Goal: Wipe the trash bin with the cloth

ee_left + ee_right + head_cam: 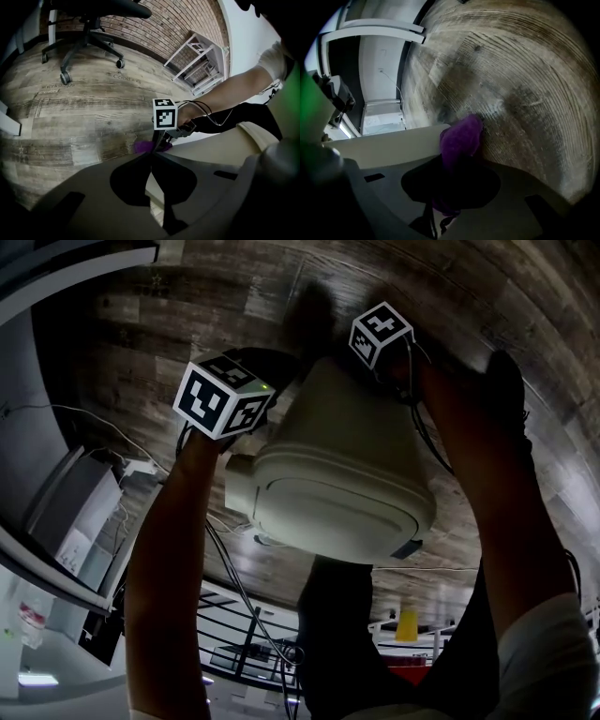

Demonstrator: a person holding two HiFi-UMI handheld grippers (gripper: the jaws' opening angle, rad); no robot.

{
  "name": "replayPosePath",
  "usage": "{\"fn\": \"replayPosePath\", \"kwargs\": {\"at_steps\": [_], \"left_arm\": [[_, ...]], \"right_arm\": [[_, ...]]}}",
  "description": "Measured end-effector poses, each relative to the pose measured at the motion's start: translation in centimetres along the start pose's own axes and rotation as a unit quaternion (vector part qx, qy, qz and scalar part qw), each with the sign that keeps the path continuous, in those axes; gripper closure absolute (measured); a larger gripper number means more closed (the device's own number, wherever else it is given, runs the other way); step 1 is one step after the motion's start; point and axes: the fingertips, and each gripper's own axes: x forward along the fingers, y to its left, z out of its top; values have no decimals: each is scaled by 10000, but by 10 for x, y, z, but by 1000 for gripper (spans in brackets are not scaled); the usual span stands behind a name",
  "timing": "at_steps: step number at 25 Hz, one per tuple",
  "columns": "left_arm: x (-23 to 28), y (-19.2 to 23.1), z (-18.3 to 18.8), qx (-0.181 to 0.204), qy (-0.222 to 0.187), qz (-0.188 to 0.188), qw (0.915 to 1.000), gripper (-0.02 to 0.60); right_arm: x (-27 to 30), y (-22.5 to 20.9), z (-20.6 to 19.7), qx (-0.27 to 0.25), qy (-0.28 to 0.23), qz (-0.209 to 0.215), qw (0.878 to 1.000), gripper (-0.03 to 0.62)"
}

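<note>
Trash bin (337,484): cream plastic, lidded, between both grippers. Right gripper (459,157) clamps purple cloth (461,136) at the bin's edge. Left gripper (151,155): jaw tips together, empty, beside bin. Wood-plank floor (525,70) open beyond.

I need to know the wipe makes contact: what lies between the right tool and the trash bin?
The purple cloth, clamped in the right tool, sits at the trash bin's pale wall, seemingly touching it; the right gripper view shows this.
</note>
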Motion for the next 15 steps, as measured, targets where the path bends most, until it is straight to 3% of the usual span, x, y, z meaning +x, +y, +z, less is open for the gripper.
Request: {"fn": "replayPosePath", "kwargs": {"at_steps": [5,9,12,15], "left_arm": [[6,-9,11,246,131,-93,9996,578],[5,-11,24,332,99,-68,9994,578],[3,-17,34,367,33,-64,9993,578],[-3,-26,44,441,-58,-36,9990,578]], "right_arm": [[-5,-17,-24,255,-36,30,9997,497],[-11,-39,-56,378,76,-185,9991,497],[-17,-56,-97,223,517,-560,9968,497],[-32,-70,-139,-349,1155,-1101,9866,497]]}}
